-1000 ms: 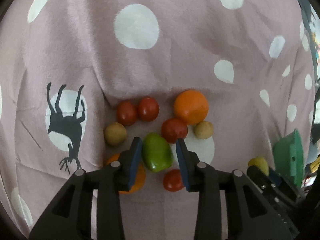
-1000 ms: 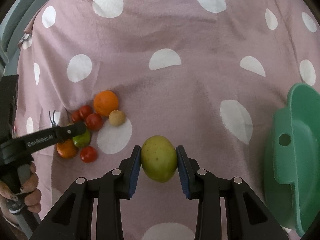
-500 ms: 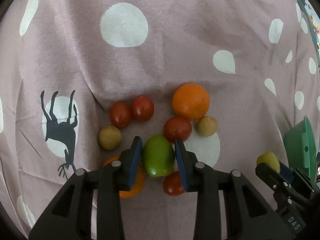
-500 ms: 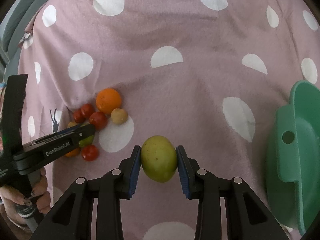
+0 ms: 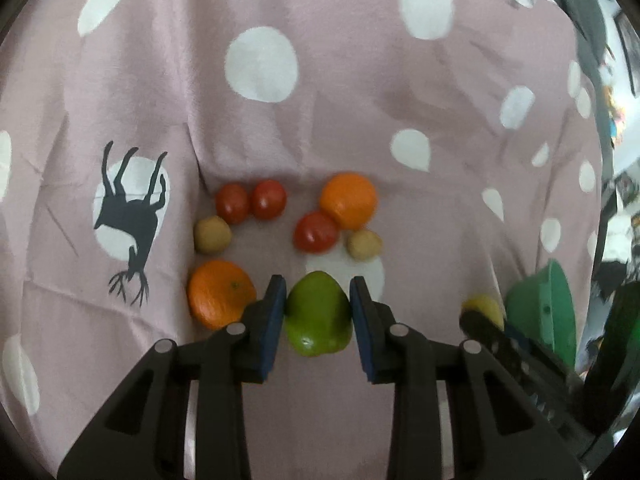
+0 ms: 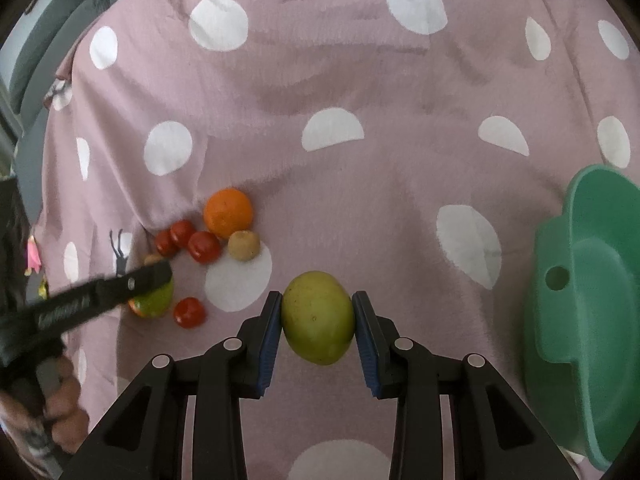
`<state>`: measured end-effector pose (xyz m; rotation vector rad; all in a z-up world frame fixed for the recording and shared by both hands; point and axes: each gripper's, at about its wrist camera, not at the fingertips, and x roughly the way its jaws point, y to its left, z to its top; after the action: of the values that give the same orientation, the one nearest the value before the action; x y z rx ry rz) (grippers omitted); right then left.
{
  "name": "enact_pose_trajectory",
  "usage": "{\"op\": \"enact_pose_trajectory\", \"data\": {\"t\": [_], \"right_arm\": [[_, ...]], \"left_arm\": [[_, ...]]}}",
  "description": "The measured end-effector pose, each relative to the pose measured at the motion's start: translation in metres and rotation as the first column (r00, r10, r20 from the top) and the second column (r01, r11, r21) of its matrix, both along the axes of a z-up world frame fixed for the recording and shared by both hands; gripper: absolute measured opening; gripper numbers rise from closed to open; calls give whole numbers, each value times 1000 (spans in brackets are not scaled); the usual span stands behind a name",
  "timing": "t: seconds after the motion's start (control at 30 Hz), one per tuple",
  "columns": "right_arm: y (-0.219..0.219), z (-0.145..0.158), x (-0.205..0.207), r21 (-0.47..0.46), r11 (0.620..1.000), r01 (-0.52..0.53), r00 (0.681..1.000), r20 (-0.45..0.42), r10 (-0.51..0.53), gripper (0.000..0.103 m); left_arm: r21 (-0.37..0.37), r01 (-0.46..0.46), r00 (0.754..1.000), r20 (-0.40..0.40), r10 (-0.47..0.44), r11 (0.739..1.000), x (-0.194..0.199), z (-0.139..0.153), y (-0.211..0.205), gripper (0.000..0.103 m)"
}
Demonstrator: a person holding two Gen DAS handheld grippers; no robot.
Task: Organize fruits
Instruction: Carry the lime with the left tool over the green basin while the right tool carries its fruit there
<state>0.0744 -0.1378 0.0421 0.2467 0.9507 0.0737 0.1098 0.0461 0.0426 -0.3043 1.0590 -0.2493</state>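
My left gripper [image 5: 318, 312] is shut on a green fruit [image 5: 318, 314] and holds it above the cloth, near the fruit pile. The pile has two oranges [image 5: 349, 200] [image 5: 220, 298], several red tomatoes [image 5: 316, 232] and two small brown fruits [image 5: 212, 235]. My right gripper [image 6: 317, 320] is shut on a yellow-green fruit [image 6: 318, 318], held above the cloth left of the green bowl [image 6: 588, 312]. In the right wrist view the left gripper [image 6: 104, 294] sits over the pile, with a tomato [image 6: 189, 312] beside it.
The surface is a mauve cloth with white dots [image 6: 360, 184] and a deer print [image 5: 130, 208]. In the left wrist view the green bowl [image 5: 540, 312] shows at the far right behind the right gripper. Grey cushions [image 6: 48, 60] lie at the upper left.
My left gripper closed on the green fruit and lifted it off the pile, uncovering the lower orange. My right gripper kept hold of its fruit and barely moved.
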Motion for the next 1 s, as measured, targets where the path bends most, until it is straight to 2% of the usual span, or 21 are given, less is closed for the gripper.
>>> {"op": "enact_pose_trajectory", "data": {"t": [0.17,0.27,0.5,0.7,0.83,1.0], "right_arm": [[-1,9,-7,15,1000,-10,999,34,9,36],[-2,15,-11,25,1000,-11,998,55,10,36],[-7,29,-25,25,1000,0,994,110,-2,36],[-24,44,-40,43,998,36,985,165,-43,36],[-39,54,-51,122,992,24,977,205,-49,36],[-53,67,-66,105,992,73,962,256,-98,36]], "left_arm": [[131,38,992,113,-53,991,-32,19,-10,32],[128,21,993,116,-36,992,-32,19,-8,32],[183,0,985,168,-31,983,-41,27,-16,32],[192,32,979,193,-70,981,-46,36,-33,32],[183,71,968,223,-112,981,-50,43,-49,32],[191,112,958,241,-157,975,-55,50,-75,32]]}}
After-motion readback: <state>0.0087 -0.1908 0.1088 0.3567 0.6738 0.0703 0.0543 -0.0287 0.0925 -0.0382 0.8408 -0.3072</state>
